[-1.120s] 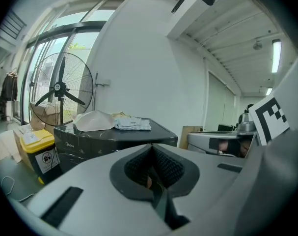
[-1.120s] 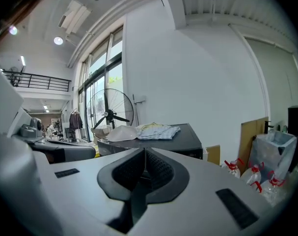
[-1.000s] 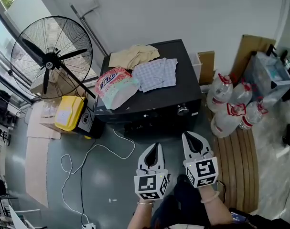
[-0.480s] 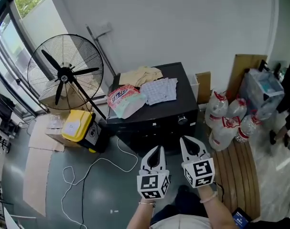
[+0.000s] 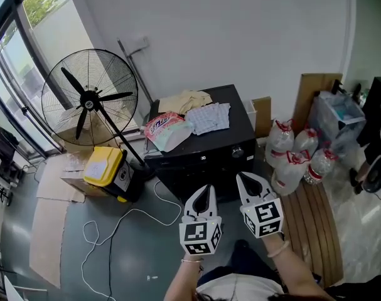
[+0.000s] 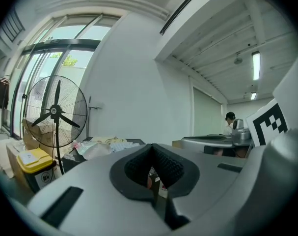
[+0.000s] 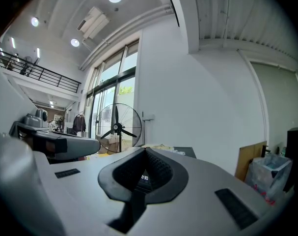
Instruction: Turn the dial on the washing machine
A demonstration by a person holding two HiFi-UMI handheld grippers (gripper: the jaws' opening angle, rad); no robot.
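Since a second earlier, the head view had drawn back: the black washing machine sat smaller in frame and the pedestal fan showed whole, while both tongs kept much the same place low in the picture.

Both pointed toward the machine's front and stood apart from it. The left gripper had its jaws together with nothing between them, as its own view confirmed. The right gripper was likewise fully closed and empty, and the machine's lit display showed through the notch behind its jaws.

The dial sat on the front panel toward the machine's right end, beyond the right gripper's tip and untouched. On the lid lay a detergent bag, a checked cloth and a beige cloth. A yellow container stood just left of the machine, a white cable trailed over the floor, and large water bottles were clustered at its right.
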